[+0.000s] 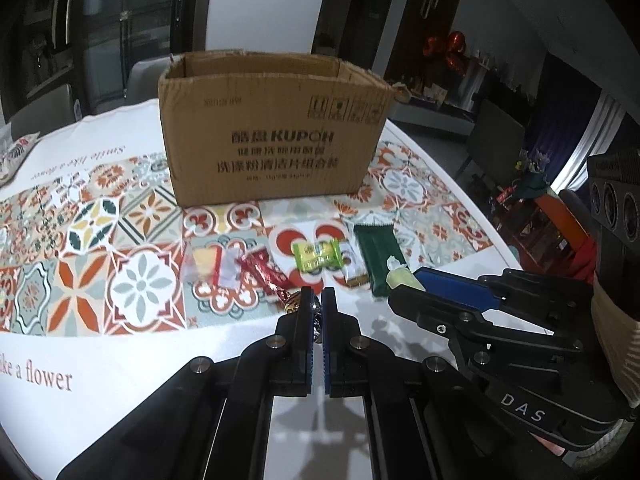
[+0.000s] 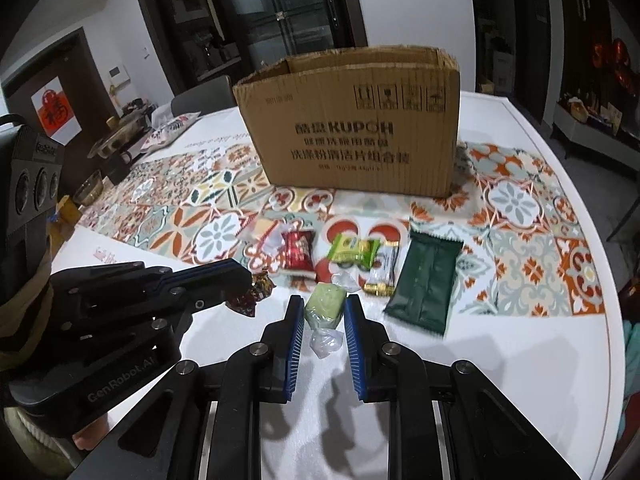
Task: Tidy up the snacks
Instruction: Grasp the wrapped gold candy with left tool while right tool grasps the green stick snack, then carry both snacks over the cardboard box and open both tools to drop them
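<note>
An open cardboard box (image 1: 276, 128) stands on the patterned surface (image 1: 100, 240). In front of the box, the left hand-held gripper (image 1: 318, 304) is closed tight on a dark foil-wrapped candy (image 2: 254, 292). Beside it, the right hand-held gripper (image 2: 324, 308) pinches a pale green candy (image 2: 325, 305). 5 more snacks lie nearer the box, including a dark green packet (image 2: 426, 280).

Left gripper (image 1: 318, 306), right gripper (image 2: 323, 312): black linkage arms, silver pivot screws, blue ribbed pads; white "DAS", "GenRobot.AI" lettering; beige knit cuffs (image 1: 612, 332).
</note>
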`<action>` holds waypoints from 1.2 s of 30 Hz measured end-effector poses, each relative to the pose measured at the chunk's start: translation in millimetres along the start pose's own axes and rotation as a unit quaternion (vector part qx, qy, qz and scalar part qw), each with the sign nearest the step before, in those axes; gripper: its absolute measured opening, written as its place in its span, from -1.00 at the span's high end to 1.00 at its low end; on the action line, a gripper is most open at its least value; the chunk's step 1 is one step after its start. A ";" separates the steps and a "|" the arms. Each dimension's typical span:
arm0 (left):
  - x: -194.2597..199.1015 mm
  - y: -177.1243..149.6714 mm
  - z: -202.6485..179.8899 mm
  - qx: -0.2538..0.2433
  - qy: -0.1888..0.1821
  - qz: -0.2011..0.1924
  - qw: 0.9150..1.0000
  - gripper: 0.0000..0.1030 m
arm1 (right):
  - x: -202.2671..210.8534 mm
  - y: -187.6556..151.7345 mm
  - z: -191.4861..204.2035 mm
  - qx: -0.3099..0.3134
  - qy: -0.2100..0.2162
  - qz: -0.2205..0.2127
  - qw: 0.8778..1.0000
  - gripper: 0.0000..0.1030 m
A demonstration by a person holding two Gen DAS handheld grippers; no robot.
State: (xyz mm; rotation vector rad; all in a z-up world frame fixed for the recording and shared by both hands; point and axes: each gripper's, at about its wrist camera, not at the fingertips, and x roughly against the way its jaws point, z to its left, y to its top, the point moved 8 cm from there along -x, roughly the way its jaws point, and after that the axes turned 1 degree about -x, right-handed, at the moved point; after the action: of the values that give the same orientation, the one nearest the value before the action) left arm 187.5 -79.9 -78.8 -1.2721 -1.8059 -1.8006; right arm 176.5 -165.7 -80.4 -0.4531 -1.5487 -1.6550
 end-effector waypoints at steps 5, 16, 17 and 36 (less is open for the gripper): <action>6.7 18.4 0.1 -0.004 0.001 -0.016 1.000 0.90 | 6.9 17.6 1.1 0.006 -0.001 -0.019 1.000 0.58; 22.7 67.0 3.5 -0.014 0.011 -0.060 0.998 0.90 | 15.1 61.2 -0.8 0.001 0.008 -0.048 0.999 0.58; 22.7 70.2 4.2 -0.014 0.011 -0.061 0.998 0.90 | 14.7 64.7 -1.1 0.001 0.010 -0.049 0.999 0.58; 35.6 155.8 10.9 -0.052 0.042 -0.100 0.993 0.91 | 31.6 163.7 -7.2 0.003 0.000 -0.106 0.994 0.58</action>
State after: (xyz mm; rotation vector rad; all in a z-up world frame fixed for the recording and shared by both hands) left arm 285.9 -83.4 47.6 -1.0642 -1.8728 -2.0473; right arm 281.6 -169.6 49.1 -0.2943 -1.6477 -1.8095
